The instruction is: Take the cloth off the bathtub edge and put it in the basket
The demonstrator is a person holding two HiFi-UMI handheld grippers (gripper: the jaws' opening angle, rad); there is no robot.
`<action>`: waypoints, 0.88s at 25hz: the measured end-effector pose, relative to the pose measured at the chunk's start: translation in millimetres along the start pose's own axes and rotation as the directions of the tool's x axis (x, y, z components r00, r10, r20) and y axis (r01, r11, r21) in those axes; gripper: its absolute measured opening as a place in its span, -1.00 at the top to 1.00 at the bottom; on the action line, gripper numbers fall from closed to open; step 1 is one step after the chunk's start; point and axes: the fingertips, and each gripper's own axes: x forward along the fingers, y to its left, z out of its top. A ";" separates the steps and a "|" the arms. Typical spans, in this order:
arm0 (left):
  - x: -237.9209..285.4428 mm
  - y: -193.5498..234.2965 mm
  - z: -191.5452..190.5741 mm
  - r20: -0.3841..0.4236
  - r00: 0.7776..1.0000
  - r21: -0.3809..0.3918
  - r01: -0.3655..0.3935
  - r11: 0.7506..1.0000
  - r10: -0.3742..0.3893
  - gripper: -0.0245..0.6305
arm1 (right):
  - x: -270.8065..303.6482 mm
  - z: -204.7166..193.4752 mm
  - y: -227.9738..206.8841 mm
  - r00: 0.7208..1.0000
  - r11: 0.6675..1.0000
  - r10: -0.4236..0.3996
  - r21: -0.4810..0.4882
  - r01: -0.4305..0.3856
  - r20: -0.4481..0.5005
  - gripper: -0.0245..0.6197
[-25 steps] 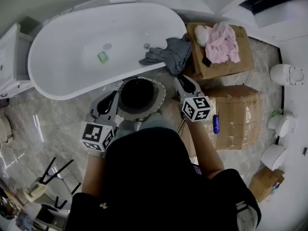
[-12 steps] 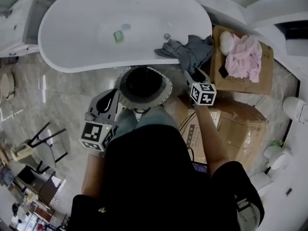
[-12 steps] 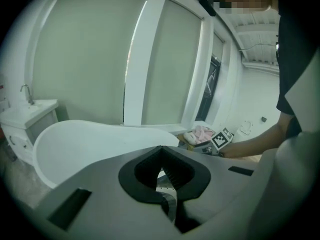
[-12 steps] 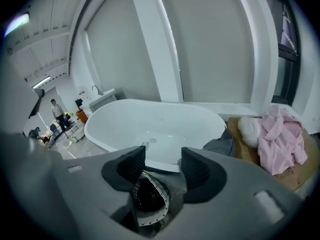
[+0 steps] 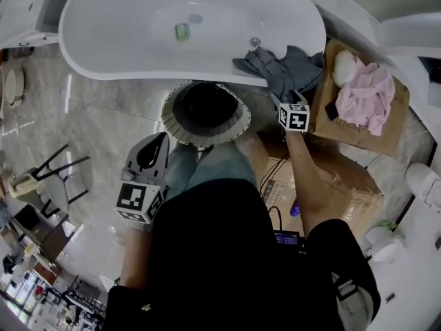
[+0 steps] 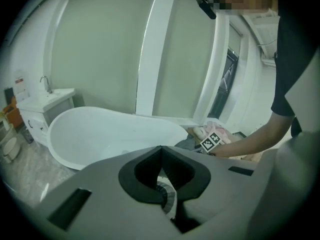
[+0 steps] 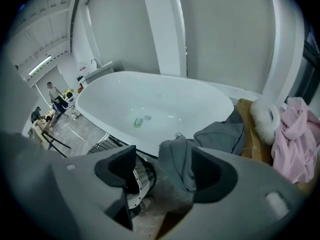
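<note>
A grey cloth [image 5: 284,69] hangs over the near rim of the white bathtub [image 5: 124,61], at its right end. My right gripper [image 5: 280,101] reaches down to it. In the right gripper view that gripper [image 7: 162,156] is open; its jaws have just been opening, and a hanging fold of the cloth [image 7: 181,159] lies between them, close to the right pad, not pressed. The round dark basket [image 5: 205,113] stands on the floor below the tub rim, left of the cloth. My left gripper [image 5: 158,140] hovers left of the basket with its tips together, empty [image 6: 161,148].
A cardboard box [image 5: 386,133] right of the tub holds pink fabric [image 5: 366,96] and a white fluffy item [image 5: 342,65]. More boxes [image 5: 348,181] lie on the floor at right. A small green object [image 5: 182,31] lies in the tub. A folding stand [image 5: 45,181] stands at left.
The right gripper has dropped and moved forward from beside the basket up to the cloth on the tub rim. The left gripper has sunk a little.
</note>
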 end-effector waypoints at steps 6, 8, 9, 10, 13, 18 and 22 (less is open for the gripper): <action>3.8 1.5 -25.7 -0.037 0.999 -0.041 -0.036 0.999 0.034 0.88 | 45.1 -26.3 -23.8 0.996 1.000 -0.014 0.008 0.015 -0.090 -0.28; 4.4 3.2 -33.8 -0.049 0.998 -0.053 -0.050 0.997 0.047 0.88 | 60.3 -35.1 -27.4 0.993 1.000 -0.009 0.007 0.010 -0.117 -0.30; 4.9 3.5 -37.7 -0.057 0.997 -0.058 -0.056 0.997 0.053 0.88 | 66.7 -39.2 -30.4 0.991 1.000 -0.012 0.008 0.013 -0.130 -0.31; 5.3 3.7 -41.4 -0.066 0.996 -0.061 -0.061 0.996 0.057 0.88 | 72.8 -43.0 -33.7 0.990 1.000 -0.019 0.008 0.020 -0.143 -0.32; 4.9 5.3 -51.4 -0.087 0.994 -0.063 -0.071 0.995 0.066 0.88 | 90.1 -52.4 -41.8 0.982 0.999 -0.046 -0.012 0.045 -0.181 -0.35; 4.0 13.9 -63.7 -0.114 0.990 -0.078 -0.092 0.993 0.083 0.88 | 107.9 -53.0 -46.7 0.976 0.997 -0.077 -0.028 0.072 -0.202 -0.36; 5.8 17.3 -67.6 -0.121 0.988 -0.078 -0.103 0.992 0.093 0.88 | 111.6 -53.9 -49.6 0.976 0.995 -0.099 -0.035 0.094 -0.195 -0.37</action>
